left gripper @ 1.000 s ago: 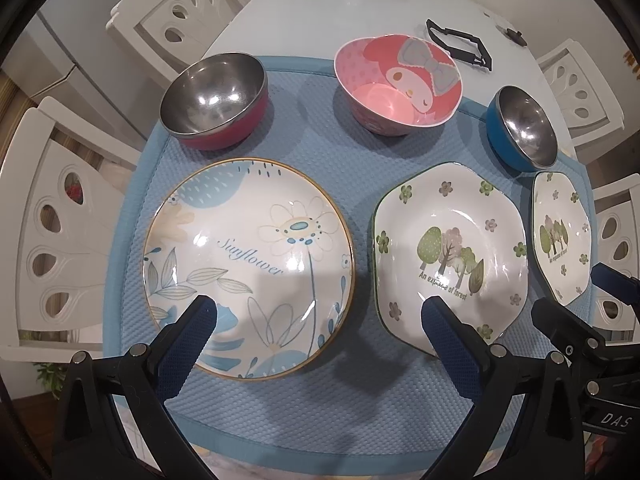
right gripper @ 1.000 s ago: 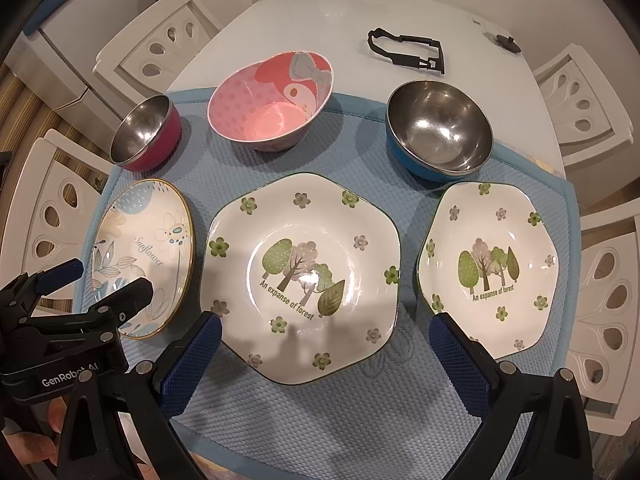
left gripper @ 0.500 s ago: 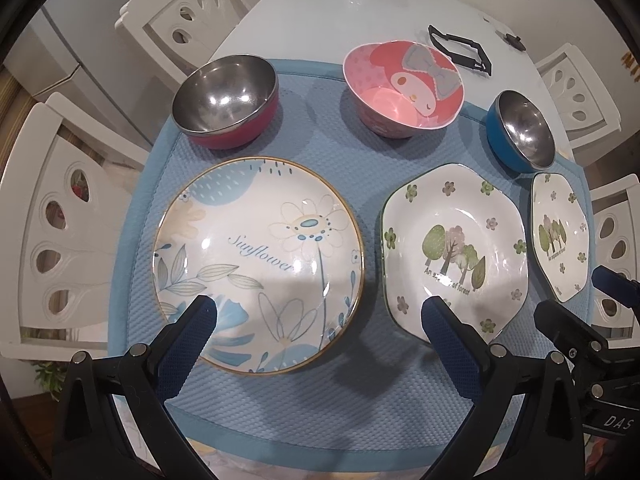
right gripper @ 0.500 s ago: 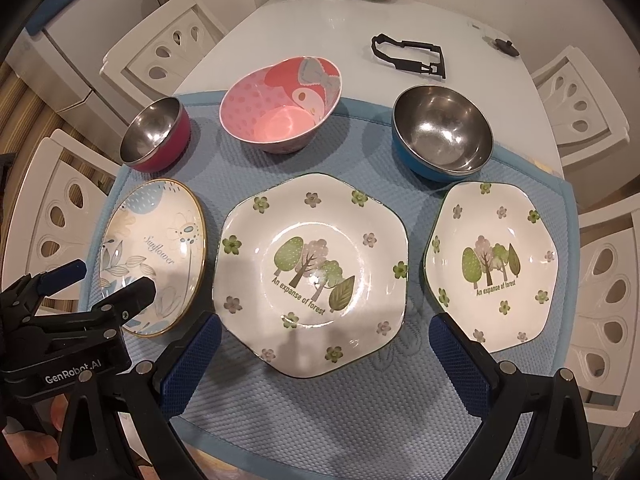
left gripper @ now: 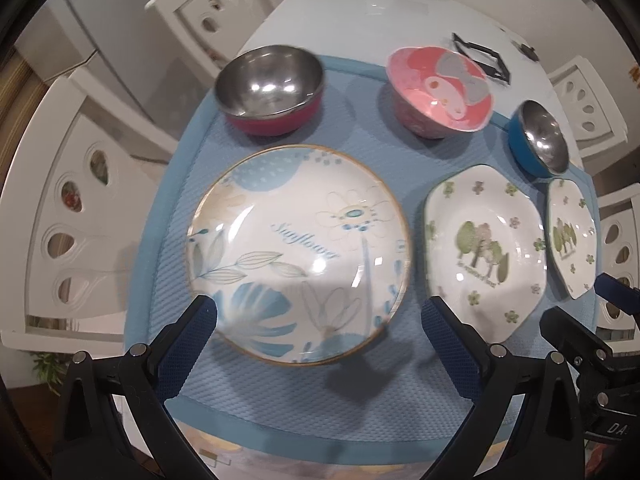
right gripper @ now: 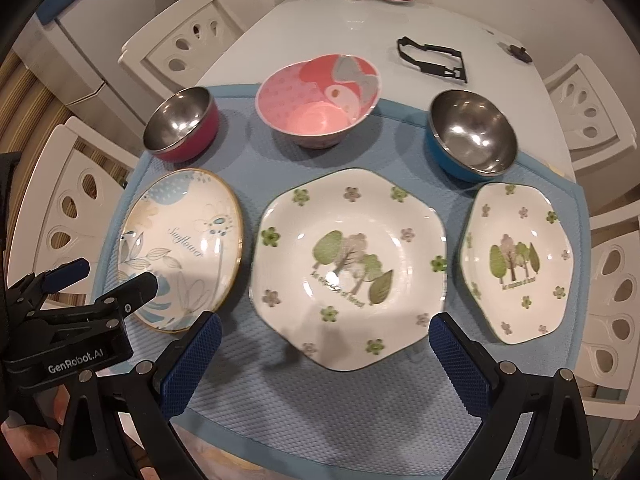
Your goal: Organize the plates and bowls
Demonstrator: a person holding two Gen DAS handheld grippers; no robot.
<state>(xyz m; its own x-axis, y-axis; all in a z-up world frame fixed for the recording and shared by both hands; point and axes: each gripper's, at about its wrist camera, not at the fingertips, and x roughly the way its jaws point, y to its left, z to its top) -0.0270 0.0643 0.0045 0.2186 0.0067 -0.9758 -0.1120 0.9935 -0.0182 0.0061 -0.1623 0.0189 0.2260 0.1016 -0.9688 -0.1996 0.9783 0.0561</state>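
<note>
We judge the approach step in hand: our left gripper (left gripper: 320, 316) hangs wide open and empty before the Sunflower plate (left gripper: 298, 254), our right gripper (right gripper: 326, 338) likewise before the large forest plate (right gripper: 348, 266) on the blue mat (right gripper: 320, 400), so next comes lowering onto a rim.

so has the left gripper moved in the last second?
Yes. The left gripper has come forward and lower over the mat: its fingertips now overlap the sunflower plate's near rim, and the dishes look larger. Its jaws are open and empty.
</note>
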